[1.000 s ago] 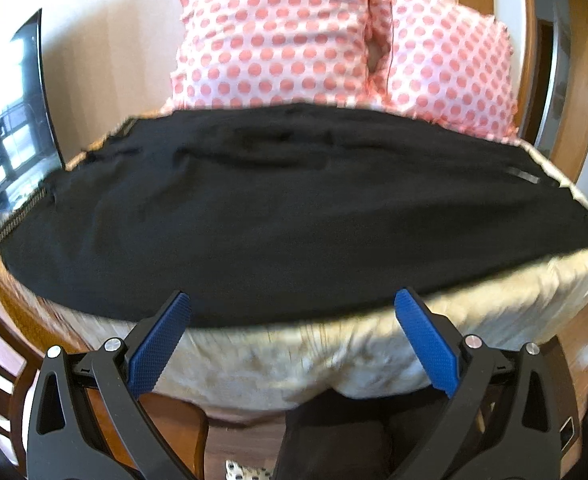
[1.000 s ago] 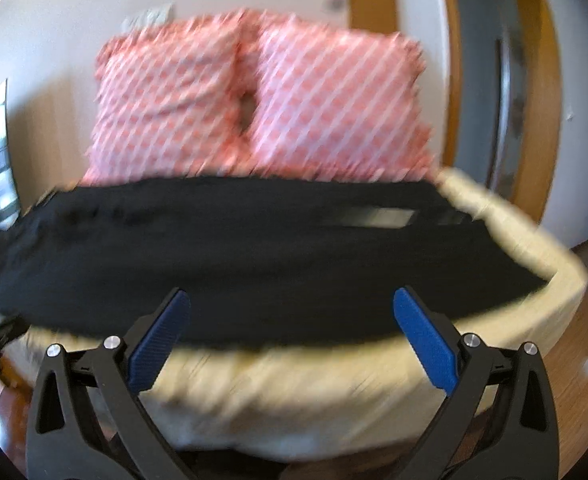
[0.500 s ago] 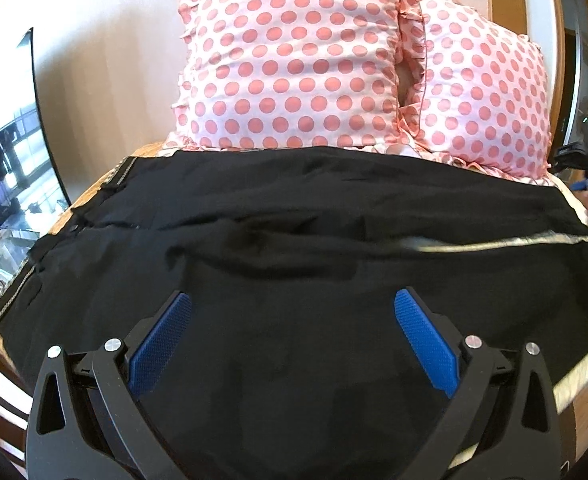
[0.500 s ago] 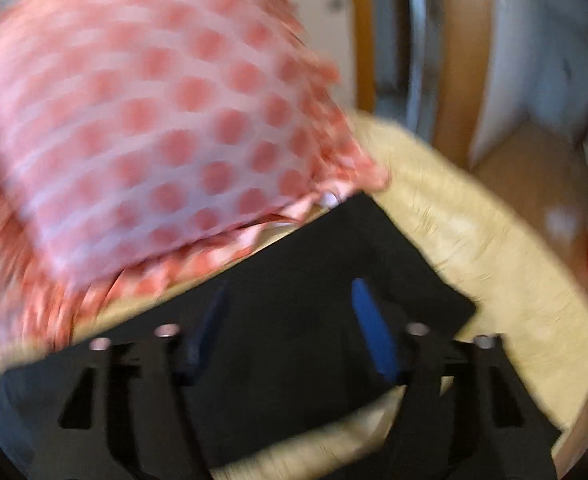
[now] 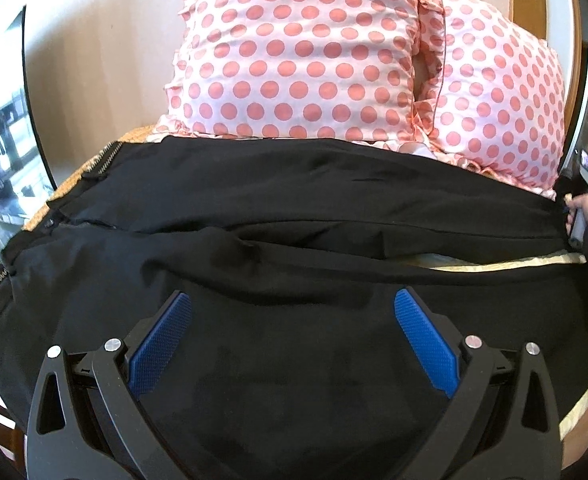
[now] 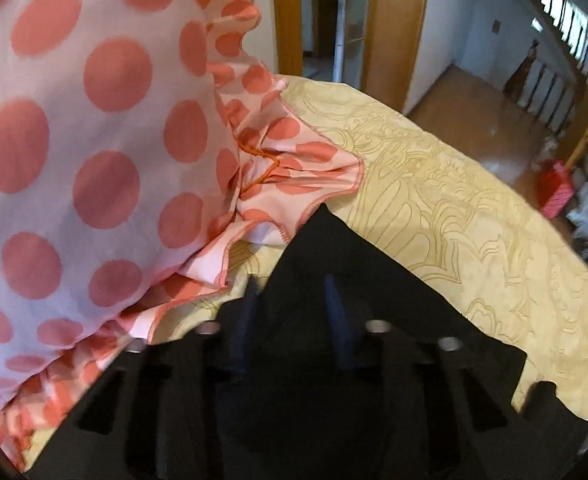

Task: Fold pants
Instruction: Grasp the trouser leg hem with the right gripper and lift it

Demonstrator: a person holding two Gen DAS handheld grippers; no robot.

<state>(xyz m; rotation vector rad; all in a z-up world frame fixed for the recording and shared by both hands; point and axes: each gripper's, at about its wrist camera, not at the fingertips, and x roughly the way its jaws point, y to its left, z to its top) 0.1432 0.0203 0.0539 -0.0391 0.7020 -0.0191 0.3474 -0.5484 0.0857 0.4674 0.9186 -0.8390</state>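
Black pants [image 5: 294, 216] lie spread sideways across a yellow bedspread [image 6: 454, 208], waistband and zipper at the left. My left gripper [image 5: 292, 304] is open and empty, low over the near leg. My right gripper [image 6: 290, 292] sits at the far leg's hem end [image 6: 334, 248], with its jaws partly closed around the fabric; the fingers are blurred, so I cannot tell if they clamp it. The right gripper and hand also show at the right edge of the left wrist view [image 5: 578, 208].
Two pink polka-dot pillows [image 5: 294, 52] lean against the wall right behind the pants; one fills the left of the right wrist view [image 6: 94, 140]. A screen [image 5: 2, 140] stands at the left. A wooden door frame [image 6: 394, 20] and wooden floor lie beyond the bed.
Both grippers have moved forward over the bed. The left now hangs over the near leg. The right swung to the far hem by the pillow and its jaws have narrowed.
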